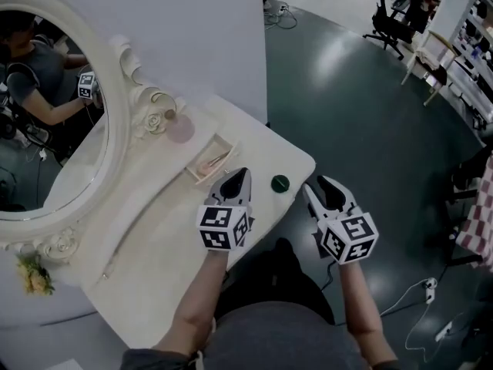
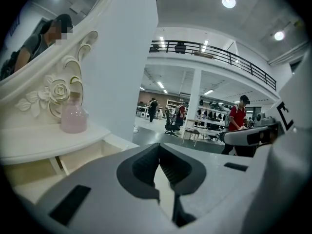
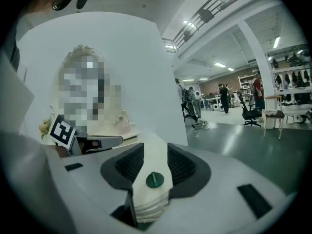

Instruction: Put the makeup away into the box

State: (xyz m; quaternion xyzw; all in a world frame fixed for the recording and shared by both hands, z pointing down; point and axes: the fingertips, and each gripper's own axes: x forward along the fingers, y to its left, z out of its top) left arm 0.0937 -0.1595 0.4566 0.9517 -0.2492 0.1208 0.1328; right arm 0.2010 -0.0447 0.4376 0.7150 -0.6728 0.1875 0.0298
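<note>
"Is the shallow open white box (image 1: 206, 151) sitting free?"

"Its top is lying open from above. A round pink glass bottle (image 1: 181, 129) is standing just behind it, by the carved white mirror frame (image 1: 127, 75)."

"And the white table (image 1: 254, 141)?"

"Bare top is stretching between the box and a small dark green round cap (image 1: 280, 183). Wide grey floor (image 1: 362, 129) is lying past the edge."

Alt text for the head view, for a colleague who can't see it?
The left gripper, shut, and the right gripper, open, flank a small green round item on a white vanity table. Beyond the left gripper lies an open box holding slim items, beside an oval mirror.
</note>
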